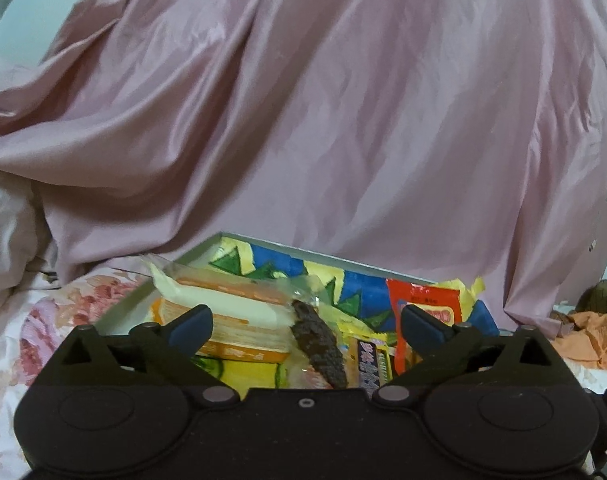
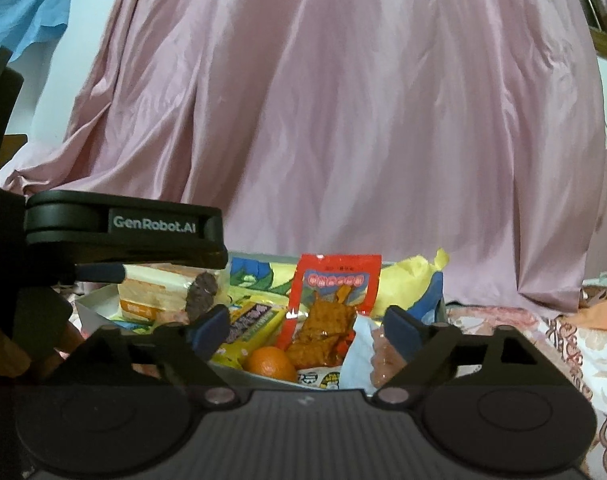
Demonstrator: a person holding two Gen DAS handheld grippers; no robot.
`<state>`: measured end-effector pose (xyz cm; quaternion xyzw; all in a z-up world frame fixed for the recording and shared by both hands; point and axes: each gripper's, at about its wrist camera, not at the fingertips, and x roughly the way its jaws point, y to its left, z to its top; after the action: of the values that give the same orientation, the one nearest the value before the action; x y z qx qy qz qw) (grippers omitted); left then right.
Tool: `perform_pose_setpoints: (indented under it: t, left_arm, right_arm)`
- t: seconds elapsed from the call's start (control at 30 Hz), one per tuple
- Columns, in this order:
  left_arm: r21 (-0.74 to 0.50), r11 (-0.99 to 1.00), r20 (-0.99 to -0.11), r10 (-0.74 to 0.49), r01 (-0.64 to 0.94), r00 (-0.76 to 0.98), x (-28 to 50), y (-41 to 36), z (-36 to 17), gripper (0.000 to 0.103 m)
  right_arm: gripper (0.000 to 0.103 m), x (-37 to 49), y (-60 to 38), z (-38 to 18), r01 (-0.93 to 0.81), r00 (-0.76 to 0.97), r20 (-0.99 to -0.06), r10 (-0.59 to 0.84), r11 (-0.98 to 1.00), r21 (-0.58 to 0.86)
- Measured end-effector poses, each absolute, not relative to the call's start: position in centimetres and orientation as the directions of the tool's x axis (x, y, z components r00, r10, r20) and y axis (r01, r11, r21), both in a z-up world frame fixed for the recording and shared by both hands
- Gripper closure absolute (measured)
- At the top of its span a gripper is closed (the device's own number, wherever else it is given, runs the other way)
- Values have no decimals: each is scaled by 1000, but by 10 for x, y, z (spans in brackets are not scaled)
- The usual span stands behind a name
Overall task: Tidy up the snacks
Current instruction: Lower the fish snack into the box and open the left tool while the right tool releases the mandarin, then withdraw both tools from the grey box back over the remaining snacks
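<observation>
Floral bedding covers the surface, and on it sits a shallow white box that holds the snacks; every place below is given from that box

Nearest, at its front edge, the right gripper hovers with its jaws spread wide and nothing pressed between the blue pads. Just inside the front wall lie an orange fruit and a white-and-pink packet. Over the box's left part the left gripper hangs, jaws likewise wide apart and gripping nothing; its dark body is seen from the side in the right wrist view

Further in, near the middle, a red spicy-snack pouch stands upright, with a yellow-and-purple wrapped bar lying to its left. On the left side a stack of orange-and-white cracker packs rests, and a dark brown textured snack in clear wrap leans against it. Along the back wall a large blue, green and yellow bag lies

Behind the box a pink satin sheet hangs in folds, and orange cloth lies off to its right
</observation>
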<state>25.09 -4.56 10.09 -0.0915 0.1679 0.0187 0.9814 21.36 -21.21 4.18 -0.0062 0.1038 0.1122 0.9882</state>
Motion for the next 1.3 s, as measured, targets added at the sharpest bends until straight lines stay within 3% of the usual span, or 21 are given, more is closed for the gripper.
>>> perform_pose_setpoints:
  t: [0.17, 0.53, 1.3]
  left_arm:
    - [-178, 981, -311, 21, -80, 950, 233, -35, 110, 1]
    - [-166, 982, -289, 40, -92, 957, 179, -8, 114, 1]
    - [-156, 976, -406, 75, -150, 911, 71, 45, 72, 1]
  right_arm:
    - [1, 204, -207, 46, -220, 962, -171, 215, 975, -12]
    - [0, 164, -193, 51, -253, 964, -114, 241, 962, -106]
    - [0, 92, -168, 43, -333, 910, -293, 295, 939, -90]
